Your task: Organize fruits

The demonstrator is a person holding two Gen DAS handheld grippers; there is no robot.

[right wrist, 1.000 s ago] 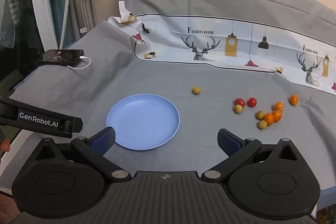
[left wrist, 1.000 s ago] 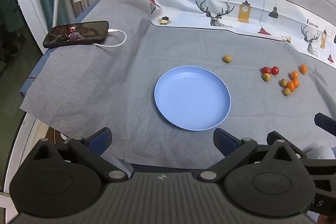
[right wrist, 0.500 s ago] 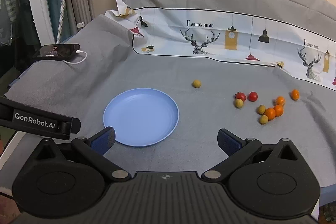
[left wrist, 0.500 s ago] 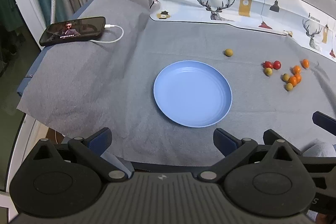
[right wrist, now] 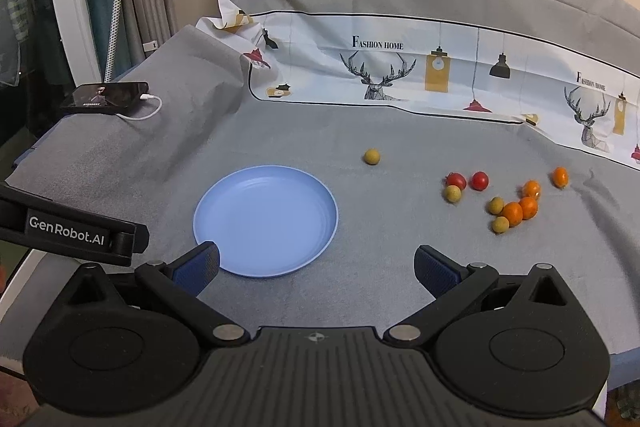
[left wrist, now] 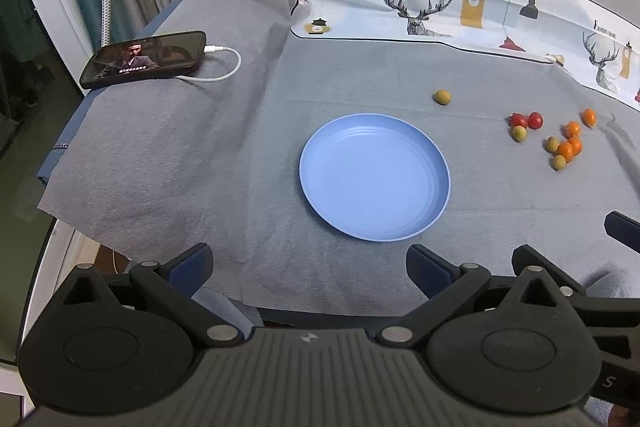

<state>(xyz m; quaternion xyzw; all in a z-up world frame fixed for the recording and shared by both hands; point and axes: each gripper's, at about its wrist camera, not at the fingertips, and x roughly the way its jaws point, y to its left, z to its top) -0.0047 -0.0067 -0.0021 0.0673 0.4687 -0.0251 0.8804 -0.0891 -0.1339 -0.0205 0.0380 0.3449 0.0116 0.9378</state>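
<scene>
**Both tongs wide and empty, plate bare, fruit off to its right**

I take the blue plate (left wrist: pixel 374 177) as my landmark; it sits flat on the grey cloth (left wrist: pixel 180 155) with nothing in it. My left tongs (left wrist: pixel 310 265) hang just short of the plate's near rim, spread wide, gripping nothing. My right tongs (right wrist: pixel 316 267) are spread just as wide and equally empty, the left pad overlapping the plate's near rim in that view.

A lone yellow-green fruit (right wrist: pixel 371 156) lies beyond the plate's far-right rim, apart from the others. Further right of the plate sits the main fruit cluster (right wrist: pixel 502 199): two red ones, several orange, a few yellow-green, some touching.

Bare cloth runs between plate and cluster. Left of the plate, the cloth's edge drops off the surface; a phone (left wrist: pixel 144 59) with a white cable (left wrist: pixel 224 69) lies far-left near that edge. Behind the plate, a printed deer sheet (right wrist: pixel 400 67) rises as a backdrop.
</scene>
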